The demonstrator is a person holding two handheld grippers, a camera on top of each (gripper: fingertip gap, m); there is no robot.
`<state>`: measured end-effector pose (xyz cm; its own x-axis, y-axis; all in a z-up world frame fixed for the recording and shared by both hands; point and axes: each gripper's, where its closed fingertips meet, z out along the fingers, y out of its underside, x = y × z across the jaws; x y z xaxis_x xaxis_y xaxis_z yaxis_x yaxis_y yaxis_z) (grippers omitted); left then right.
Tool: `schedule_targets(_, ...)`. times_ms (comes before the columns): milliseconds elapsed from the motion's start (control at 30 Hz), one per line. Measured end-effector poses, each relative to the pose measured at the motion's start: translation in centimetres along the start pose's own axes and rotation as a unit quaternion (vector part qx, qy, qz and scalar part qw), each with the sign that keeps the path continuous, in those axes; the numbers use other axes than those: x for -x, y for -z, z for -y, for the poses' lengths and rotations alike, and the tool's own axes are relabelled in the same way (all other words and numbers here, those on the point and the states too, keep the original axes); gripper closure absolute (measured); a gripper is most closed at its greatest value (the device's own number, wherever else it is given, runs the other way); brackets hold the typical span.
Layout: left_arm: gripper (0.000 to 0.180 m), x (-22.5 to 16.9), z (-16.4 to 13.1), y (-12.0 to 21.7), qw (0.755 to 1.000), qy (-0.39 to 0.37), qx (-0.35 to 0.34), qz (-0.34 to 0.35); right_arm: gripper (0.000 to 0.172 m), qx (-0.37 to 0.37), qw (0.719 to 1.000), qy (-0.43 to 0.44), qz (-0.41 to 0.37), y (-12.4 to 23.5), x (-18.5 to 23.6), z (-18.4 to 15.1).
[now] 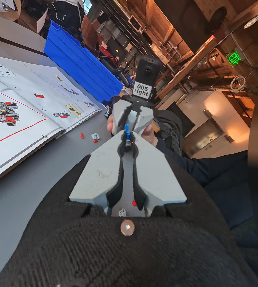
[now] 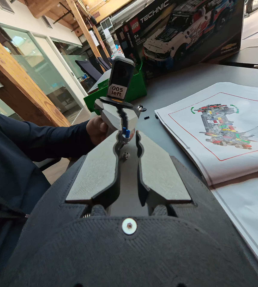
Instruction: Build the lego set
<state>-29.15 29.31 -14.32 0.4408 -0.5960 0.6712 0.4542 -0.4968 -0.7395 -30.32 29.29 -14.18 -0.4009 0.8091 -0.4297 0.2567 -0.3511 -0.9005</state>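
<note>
Two blue pins [image 2: 126, 133] stand plugged in a small grey connector piece [image 2: 124, 140], pinched in the closed left hand-held gripper [image 1: 127, 138] above the grey surface [image 1: 31, 178]. Facing it tip to tip, the right hand-held gripper [image 2: 127, 136] stands narrowly parted and bare, one pad beside the piece. Another grey connector [image 1: 95, 136] and two red pins [image 1: 82, 135] lie loose near the open instruction booklet [image 1: 24, 101], unassembled.

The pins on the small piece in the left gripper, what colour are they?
Blue pins; right wrist view shows them best.
</note>
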Motion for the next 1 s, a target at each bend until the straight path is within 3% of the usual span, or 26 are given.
schedule_targets(133,0.178,-0.1,-0.1,-0.1,1.0,0.016,-0.001,-0.012,0.17,0.0,1.0,0.0,0.006,0.0,0.1,-0.1)
schedule_targets(367,0.178,-0.3,0.0,-0.2,0.999,0.024,-0.008,-0.025,0.169,-0.009,0.996,-0.059,0.065,0.1,0.6,-0.2)
schedule_targets(767,0.178,-0.6,0.1,-0.1,0.999,0.024,-0.014,-0.033,0.171,0.014,0.997,-0.034,0.064,0.3,0.7,-0.6)
schedule_targets(1000,0.179,1.1,-0.3,1.0,0.995,-0.062,0.033,0.071,0.171,-0.005,0.999,-0.046,0.009,-0.9,-0.7,-0.9)
